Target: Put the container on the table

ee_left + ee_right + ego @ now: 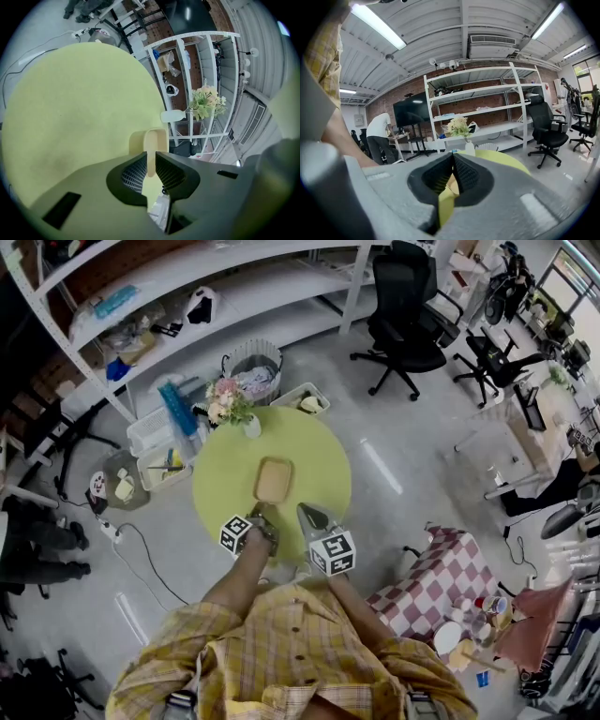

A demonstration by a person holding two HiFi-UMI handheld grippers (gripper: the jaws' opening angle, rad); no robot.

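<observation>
A shallow tan container (273,480) lies at the middle of the round yellow-green table (225,486), and it looks to rest flat on the top. My left gripper (262,514) is at the container's near edge. In the left gripper view the jaws (150,155) are shut on the container's cream rim (153,137), which stands up between them. My right gripper (308,513) hovers over the table's near right part, beside the container and apart from it. Its jaws (453,158) are shut with nothing between them.
A white vase of flowers (249,425) stands at the table's far edge. Bins and a wire basket (255,367) sit on the floor behind the table, below white shelving (216,296). Office chairs (405,320) are at the back right. A checkered table (433,576) stands near right.
</observation>
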